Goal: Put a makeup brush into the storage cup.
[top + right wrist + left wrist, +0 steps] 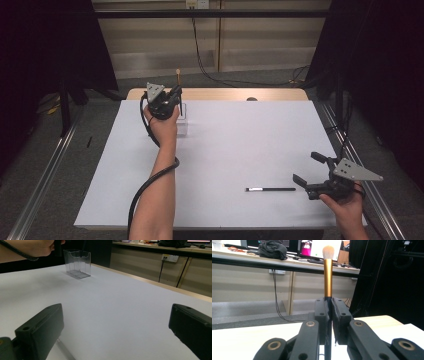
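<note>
Gold-handled and tipped with pale bristles, the makeup brush (328, 275) stands upright, pinched low on its dark stem by the left gripper (329, 315), whose jaws are pressed tight against it from both sides. In the high view the brush (178, 75) pokes up past that gripper (170, 97), directly above the clear plastic holder (183, 117) at the far left of the white table top (235, 145).

Seen from the right gripper view, the holder (77, 263) is a see-through box with inner dividers and nothing inside it, and the person's left hand (35, 247) hovers just beside its top.

Well away from the holder, near the front right of the table, a thin black pencil (270, 189) lies flat, its end pointing at the right gripper (306, 172). That gripper's jaws are spread wide with nothing between them, just beside the pencil's tip.

Between the holder and the pencil the white surface is bare; beyond the holder a wooden strip (225, 94) marks the table's far edge.
</note>
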Demonstrator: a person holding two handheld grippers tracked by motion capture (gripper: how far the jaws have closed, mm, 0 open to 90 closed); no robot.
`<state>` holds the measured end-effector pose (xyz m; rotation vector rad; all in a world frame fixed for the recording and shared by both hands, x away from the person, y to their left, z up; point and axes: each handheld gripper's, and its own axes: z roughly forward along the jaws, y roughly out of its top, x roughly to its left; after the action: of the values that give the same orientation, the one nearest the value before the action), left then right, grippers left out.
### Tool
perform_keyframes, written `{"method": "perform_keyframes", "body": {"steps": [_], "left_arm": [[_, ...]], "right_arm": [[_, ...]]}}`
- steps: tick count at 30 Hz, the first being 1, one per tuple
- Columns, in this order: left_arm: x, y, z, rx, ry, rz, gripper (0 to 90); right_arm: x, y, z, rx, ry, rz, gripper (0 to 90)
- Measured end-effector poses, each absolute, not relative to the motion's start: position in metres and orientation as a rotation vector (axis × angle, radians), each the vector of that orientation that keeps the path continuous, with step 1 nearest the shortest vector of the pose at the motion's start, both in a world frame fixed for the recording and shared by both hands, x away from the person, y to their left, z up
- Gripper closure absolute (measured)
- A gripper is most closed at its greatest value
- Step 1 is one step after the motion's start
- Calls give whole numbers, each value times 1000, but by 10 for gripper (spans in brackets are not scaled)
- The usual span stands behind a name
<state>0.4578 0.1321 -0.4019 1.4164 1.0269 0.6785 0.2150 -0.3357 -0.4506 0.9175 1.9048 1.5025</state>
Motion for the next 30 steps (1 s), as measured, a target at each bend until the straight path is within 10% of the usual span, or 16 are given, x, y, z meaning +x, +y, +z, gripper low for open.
{"method": "perform_keyframes", "body": {"steps": [30], "left_arm": [[452, 136, -413, 1426, 1047, 665, 835]], "right_arm": [[215, -334, -450, 911, 1908, 1503, 0]]}}
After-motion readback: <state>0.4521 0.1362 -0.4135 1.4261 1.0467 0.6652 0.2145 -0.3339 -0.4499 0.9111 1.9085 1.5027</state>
